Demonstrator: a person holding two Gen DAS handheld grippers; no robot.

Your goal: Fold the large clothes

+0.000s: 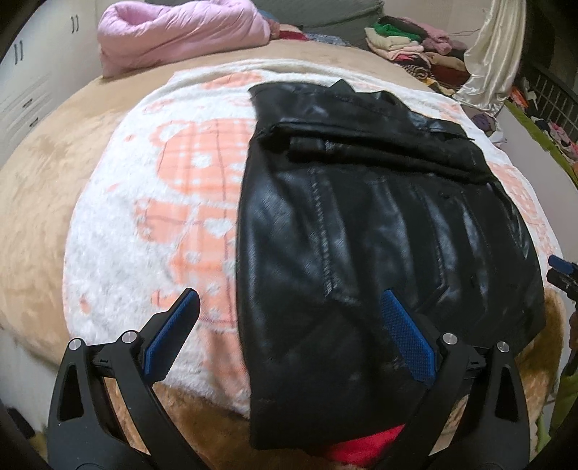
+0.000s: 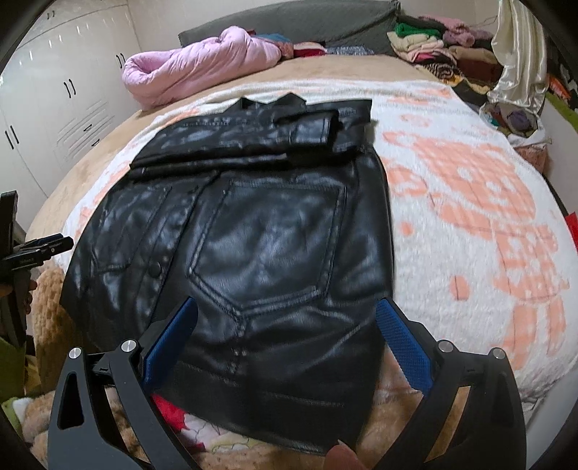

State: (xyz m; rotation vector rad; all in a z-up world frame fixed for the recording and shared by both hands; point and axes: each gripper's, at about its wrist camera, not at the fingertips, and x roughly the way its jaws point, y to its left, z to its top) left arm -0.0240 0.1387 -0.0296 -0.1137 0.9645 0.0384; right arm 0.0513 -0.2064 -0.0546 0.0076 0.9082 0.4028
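Observation:
A black leather jacket (image 1: 379,231) (image 2: 253,235) lies flat on a white blanket with an orange pattern (image 1: 151,202) (image 2: 462,202); its sleeves are folded across the far end. My left gripper (image 1: 289,307) hovers open over the jacket's near left edge, nothing between its blue pads. My right gripper (image 2: 289,318) is open above the jacket's near hem, over a stitched pocket, holding nothing. The right gripper's tip (image 1: 563,271) shows at the right edge of the left wrist view. The left gripper's tip (image 2: 39,249) shows at the left edge of the right wrist view.
The blanket covers a tan bed (image 1: 39,188). A pink quilted coat (image 1: 180,32) (image 2: 195,68) lies at the far end. Piles of folded clothes (image 1: 408,43) (image 2: 433,47) and a cream satin cloth (image 1: 491,61) stand far right. White cupboards (image 2: 61,94) line the left. A red item (image 1: 365,448) sits under the near hem.

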